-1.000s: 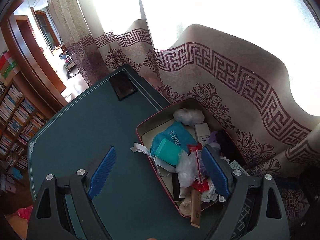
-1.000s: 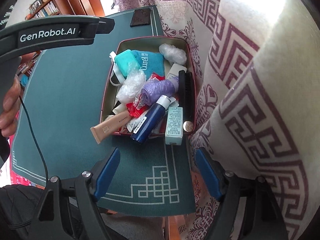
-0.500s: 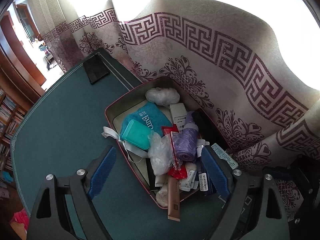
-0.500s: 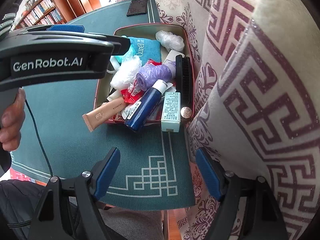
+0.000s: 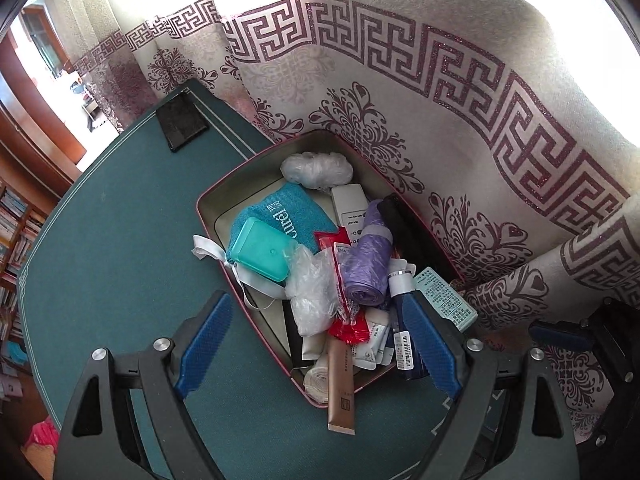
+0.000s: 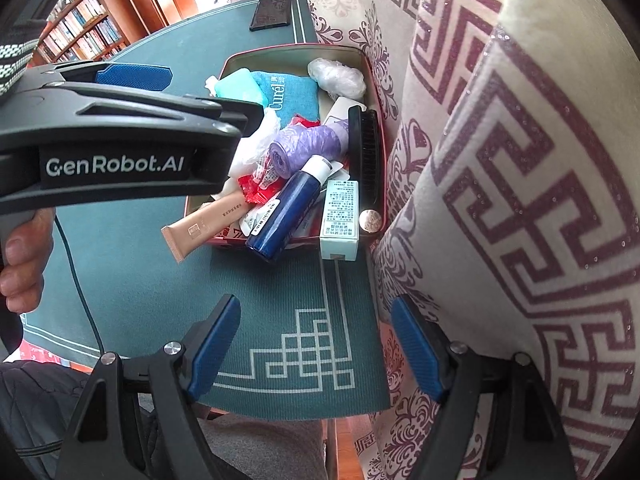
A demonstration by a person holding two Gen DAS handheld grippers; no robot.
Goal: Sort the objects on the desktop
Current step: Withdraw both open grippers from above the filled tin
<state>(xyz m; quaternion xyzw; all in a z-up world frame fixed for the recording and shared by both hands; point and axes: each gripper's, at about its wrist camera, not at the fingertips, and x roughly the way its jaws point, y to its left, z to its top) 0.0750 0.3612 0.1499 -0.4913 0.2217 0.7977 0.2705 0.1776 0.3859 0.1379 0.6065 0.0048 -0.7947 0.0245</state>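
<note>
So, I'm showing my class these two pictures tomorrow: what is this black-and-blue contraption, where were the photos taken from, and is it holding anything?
No robot here: a person holds two hand-held claws, each with a camera looking along its blue fingers. One picture looks past the left claw, the other past the right claw, which also catches the left one from the side. Both are open and hold nothing. On the green table sits a red-rimmed tin piled with a teal case, purple bag roll, blue bottle, beige tube and more.

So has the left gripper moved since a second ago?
Yes. The left gripper has moved over the tin, its open fingers now straddling the clutter at the tin's near end.
</note>
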